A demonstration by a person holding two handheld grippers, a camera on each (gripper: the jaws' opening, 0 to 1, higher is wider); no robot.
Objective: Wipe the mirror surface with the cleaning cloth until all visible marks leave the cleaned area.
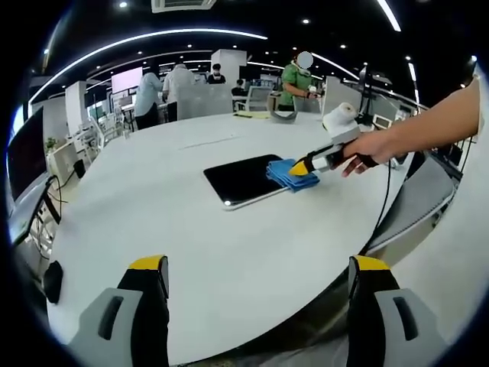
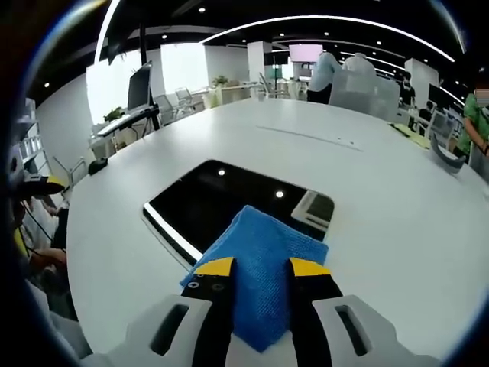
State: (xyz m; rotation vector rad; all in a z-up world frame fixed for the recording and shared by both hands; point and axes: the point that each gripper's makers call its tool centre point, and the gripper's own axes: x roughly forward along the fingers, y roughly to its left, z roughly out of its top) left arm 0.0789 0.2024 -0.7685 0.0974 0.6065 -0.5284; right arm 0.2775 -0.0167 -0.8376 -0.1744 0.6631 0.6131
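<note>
Left gripper (image 1: 258,275): jaws spread wide, nothing between them, held over the near edge of the white table (image 1: 153,222). Mirror (image 1: 243,179): flat on the table, dark, reflecting ceiling lights. Cleaning cloth (image 1: 290,173): blue, folded, lying on the mirror's right end. Right gripper (image 1: 304,167): yellow-tipped jaws pinching the cloth, held by a person's hand (image 1: 365,151).

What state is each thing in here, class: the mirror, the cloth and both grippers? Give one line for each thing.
mirror: lying flat on the white table, cloth on its near end.
blue cloth: folded, clamped between the right gripper's jaws, pressed on the mirror.
right gripper: shut on the cloth.
left gripper: open, holding nothing, held back at the table's edge.
</note>
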